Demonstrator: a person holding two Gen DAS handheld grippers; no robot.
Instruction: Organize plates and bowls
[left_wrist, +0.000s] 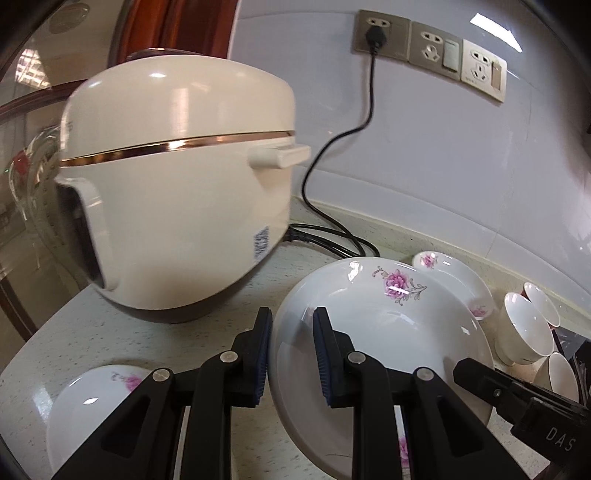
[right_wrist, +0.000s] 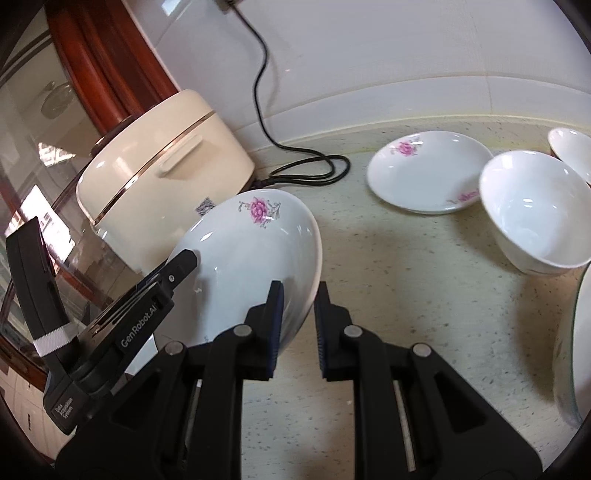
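Note:
A large white plate with pink flowers (left_wrist: 380, 332) (right_wrist: 251, 251) is held tilted above the speckled counter (right_wrist: 406, 295) by both grippers. My left gripper (left_wrist: 291, 314) is shut on its left rim, and its black tip (right_wrist: 181, 262) shows in the right wrist view. My right gripper (right_wrist: 297, 288) is shut on the opposite rim; its tip (left_wrist: 476, 373) shows on the plate's right edge in the left wrist view. A smaller flowered plate (left_wrist: 92, 398) lies below on the left.
A cream rice cooker (left_wrist: 177, 184) (right_wrist: 159, 155) stands close on the left, its black cord (left_wrist: 332, 155) running to wall sockets (left_wrist: 428, 51). Another flowered plate (right_wrist: 428, 173), white bowls (right_wrist: 535, 210) (left_wrist: 521, 325) and a large plate rim (right_wrist: 576, 350) sit to the right.

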